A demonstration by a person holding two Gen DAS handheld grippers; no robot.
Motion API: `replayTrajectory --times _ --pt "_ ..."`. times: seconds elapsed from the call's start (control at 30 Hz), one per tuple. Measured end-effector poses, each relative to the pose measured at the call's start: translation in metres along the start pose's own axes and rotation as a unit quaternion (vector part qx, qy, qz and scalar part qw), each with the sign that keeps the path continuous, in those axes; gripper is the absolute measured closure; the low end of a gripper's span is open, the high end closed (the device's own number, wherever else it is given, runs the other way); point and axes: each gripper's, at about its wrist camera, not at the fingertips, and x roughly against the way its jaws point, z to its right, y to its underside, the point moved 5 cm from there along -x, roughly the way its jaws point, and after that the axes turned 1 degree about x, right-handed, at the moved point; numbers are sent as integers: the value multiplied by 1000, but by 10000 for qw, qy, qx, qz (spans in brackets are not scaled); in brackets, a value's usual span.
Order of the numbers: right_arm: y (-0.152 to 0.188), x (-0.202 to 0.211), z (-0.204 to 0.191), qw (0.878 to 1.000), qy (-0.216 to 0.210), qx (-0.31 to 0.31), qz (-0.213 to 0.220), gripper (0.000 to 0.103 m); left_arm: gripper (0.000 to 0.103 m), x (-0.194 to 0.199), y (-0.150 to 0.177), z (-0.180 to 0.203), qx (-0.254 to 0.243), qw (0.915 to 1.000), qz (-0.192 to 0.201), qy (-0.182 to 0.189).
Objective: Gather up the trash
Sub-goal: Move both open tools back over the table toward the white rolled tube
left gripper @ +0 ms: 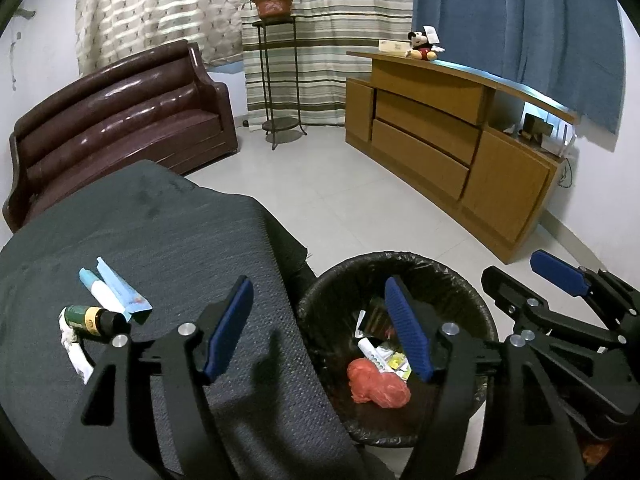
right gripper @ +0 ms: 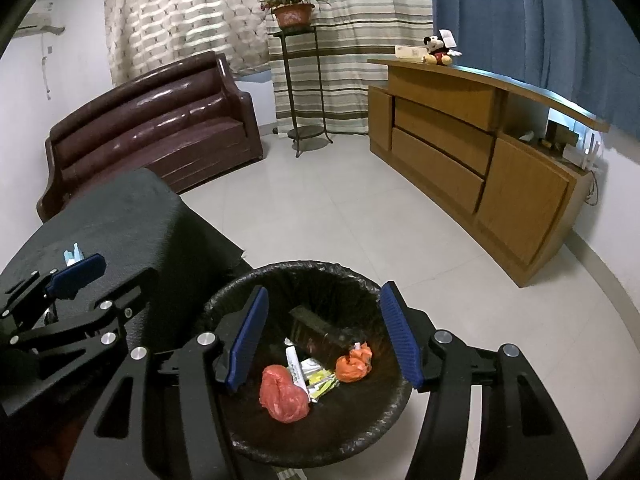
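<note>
A round bin (left gripper: 320, 292) (right gripper: 224, 300) with a black liner stands on the floor beside a dark cloth-covered table (left gripper: 140, 232) (right gripper: 132, 216). Inside lie a red crumpled bag (left gripper: 378, 386) (right gripper: 282, 394), an orange wad (right gripper: 354, 364), a white tube (right gripper: 294, 364) and wrappers. My right gripper (right gripper: 322, 338) hangs open over the bin with nothing between its blue pads. My left gripper (left gripper: 320, 330) is open too, straddling the table edge and the bin rim. On the table lie a light blue carton (left gripper: 120, 288), a dark bottle (left gripper: 94, 320) and a crumpled white tube (left gripper: 76, 350).
A brown leather sofa (left gripper: 120, 120) stands behind the table. A metal plant stand (left gripper: 280, 80) holds a potted plant. A wooden cabinet (left gripper: 460, 140) with a plush toy (left gripper: 424, 46) lines the right wall. Pale tiled floor (left gripper: 320, 184) lies between them.
</note>
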Motion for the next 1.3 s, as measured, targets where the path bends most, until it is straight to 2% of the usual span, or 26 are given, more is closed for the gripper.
replayTrajectory --times 0.33,0.67,1.3 --pt "-2 2 -2 10000 -45 2 15 45 36 12 6 -16 132 9999 -38 -106" --pt "0 8 -32 9994 -294 159 -7 45 36 27 16 -45 340 9987 -90 -362" --pt "3 3 -86 9958 -778 471 -109 45 36 41 39 -143 1006 9875 -314 -1175"
